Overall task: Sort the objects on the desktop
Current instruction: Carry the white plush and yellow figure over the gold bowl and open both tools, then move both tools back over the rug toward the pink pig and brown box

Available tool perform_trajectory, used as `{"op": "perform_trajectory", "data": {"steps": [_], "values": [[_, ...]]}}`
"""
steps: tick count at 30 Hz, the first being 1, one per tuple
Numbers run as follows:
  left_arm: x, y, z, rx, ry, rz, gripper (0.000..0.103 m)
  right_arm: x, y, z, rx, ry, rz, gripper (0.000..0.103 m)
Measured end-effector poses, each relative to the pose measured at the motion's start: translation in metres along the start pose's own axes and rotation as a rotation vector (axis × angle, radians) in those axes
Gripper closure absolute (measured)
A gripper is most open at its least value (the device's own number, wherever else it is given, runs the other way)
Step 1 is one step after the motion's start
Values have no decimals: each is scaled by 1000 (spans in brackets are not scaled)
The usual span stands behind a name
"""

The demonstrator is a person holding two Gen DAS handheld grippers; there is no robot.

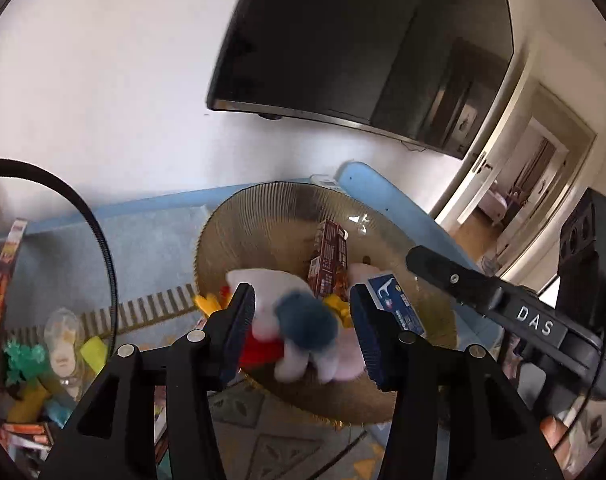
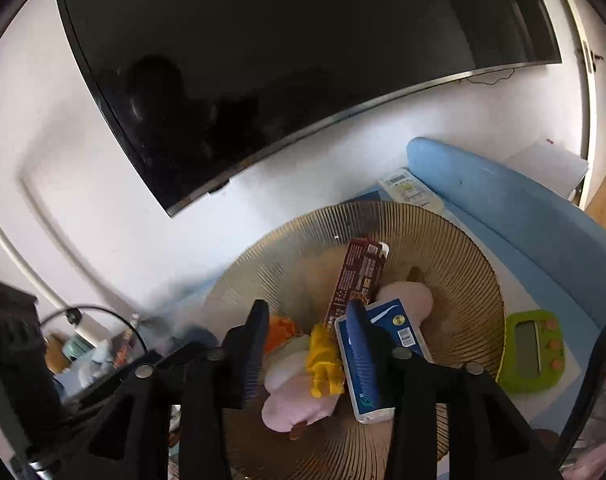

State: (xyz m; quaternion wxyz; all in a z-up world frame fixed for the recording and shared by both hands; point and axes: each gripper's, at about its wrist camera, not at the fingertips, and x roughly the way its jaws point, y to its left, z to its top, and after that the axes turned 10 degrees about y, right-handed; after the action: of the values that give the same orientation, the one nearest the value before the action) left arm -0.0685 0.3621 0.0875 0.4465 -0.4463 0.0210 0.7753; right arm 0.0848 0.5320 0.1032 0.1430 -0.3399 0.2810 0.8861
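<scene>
Ribbed amber glass plate [image 2: 463,248] on the blue table [image 2: 543,220], holding brown box [image 2: 359,280], blue-white box [image 2: 403,320], plush toy [image 1: 303,320], yellow figure [image 2: 323,360], left gripper [image 1: 303,312] and right gripper [image 2: 309,336] parted above, gripping nothing, green timer [image 2: 531,350] beside.

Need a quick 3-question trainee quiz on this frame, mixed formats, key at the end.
1. True or false: the blue and white box lies in the ribbed gold plate.
2. In the right wrist view, what sits on the table just right of the plate? A) green timer B) red mug C) black phone
3. Fill in: the tall brown box in the plate leans toward the wall, where a dark ____ hangs.

Key: 1 true; 2 A, the green timer; 3 screen.
</scene>
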Motion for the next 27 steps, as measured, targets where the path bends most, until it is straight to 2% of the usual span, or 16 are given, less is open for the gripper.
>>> {"op": "perform_trajectory", "data": {"steps": [2, 5, 7, 11, 14, 18, 22, 25, 27], "values": [[-9, 1, -4, -5, -8, -8, 56, -5, 2, -2, -8, -11, -2, 53], [-25, 0, -11, -10, -28, -4, 56, -14, 4, -7, -2, -11, 26, 53], [-38, 3, -21, -17, -37, 1, 56, -20, 9, -15, -5, 7, 46, 52], [-70, 15, -56, -66, -65, 23, 56, -31, 28, -43, -57, 39, 68, 44], [-96, 33, -94, -132, -83, 63, 56, -31, 45, -69, -103, 56, 82, 35], [-134, 64, -157, -236, -100, 149, 56, -11, 71, -111, -183, 113, 102, 35], [-164, 103, -203, -346, -112, 218, 56, 14, 90, -146, -270, 133, 59, 35], [-190, 138, -231, -418, -126, 291, 56, 22, 95, -163, -300, 155, 76, 35], [-200, 158, -239, -440, -123, 324, 56, 25, 98, -164, -322, 156, 46, 35]]}}
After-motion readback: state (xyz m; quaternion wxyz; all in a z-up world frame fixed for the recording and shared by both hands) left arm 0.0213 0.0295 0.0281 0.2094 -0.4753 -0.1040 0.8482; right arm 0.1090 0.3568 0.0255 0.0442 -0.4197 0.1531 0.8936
